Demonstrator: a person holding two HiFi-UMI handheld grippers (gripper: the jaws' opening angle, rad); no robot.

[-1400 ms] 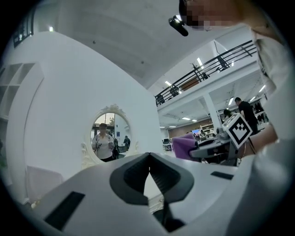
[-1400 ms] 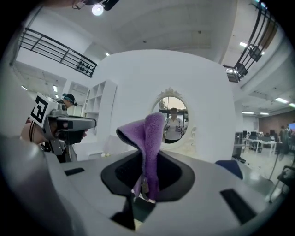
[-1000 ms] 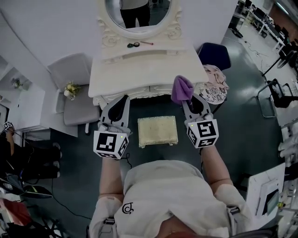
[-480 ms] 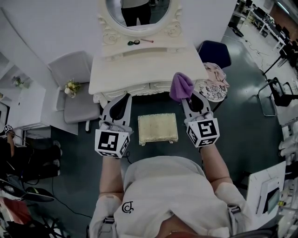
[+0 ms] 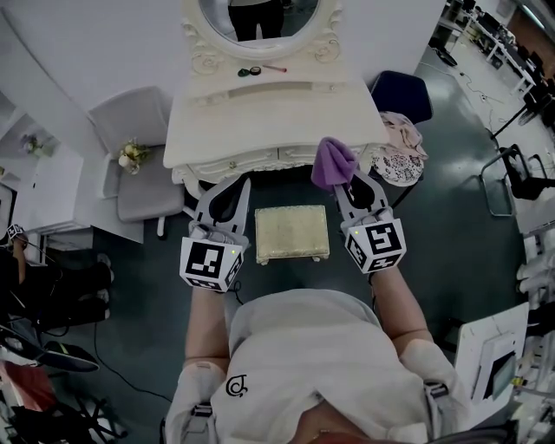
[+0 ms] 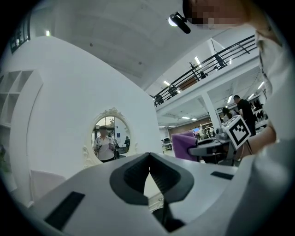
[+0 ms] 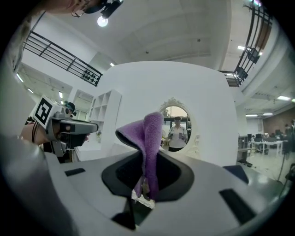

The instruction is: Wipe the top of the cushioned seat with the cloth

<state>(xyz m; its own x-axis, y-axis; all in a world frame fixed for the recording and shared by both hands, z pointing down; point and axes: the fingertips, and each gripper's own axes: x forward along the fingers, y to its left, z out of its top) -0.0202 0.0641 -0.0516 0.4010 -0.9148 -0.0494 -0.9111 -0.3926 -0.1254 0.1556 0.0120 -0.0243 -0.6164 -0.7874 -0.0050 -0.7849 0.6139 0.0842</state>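
Observation:
The cushioned seat (image 5: 291,232) is a small cream stool standing on the dark floor in front of the white dressing table (image 5: 269,121). My right gripper (image 5: 349,183) hovers to the right of the seat, shut on a purple cloth (image 5: 331,163) that sticks up from its tips; the right gripper view shows the cloth (image 7: 146,140) pinched between the jaws. To the left of the seat my left gripper (image 5: 239,184) is held at the same height; its jaws meet at the tip with nothing between them (image 6: 150,156). Both grippers are well above the seat.
An oval mirror (image 5: 256,19) tops the dressing table, with small items (image 5: 258,72) on its shelf. A grey chair (image 5: 139,165) stands at the left, a dark blue chair (image 5: 403,95) and a patterned round stool (image 5: 397,165) at the right. Office chairs and desks lie further right.
Both grippers have moved slightly forward, toward the dressing table, the purple cloth going with the right one. The seat sits a little higher in the head view.

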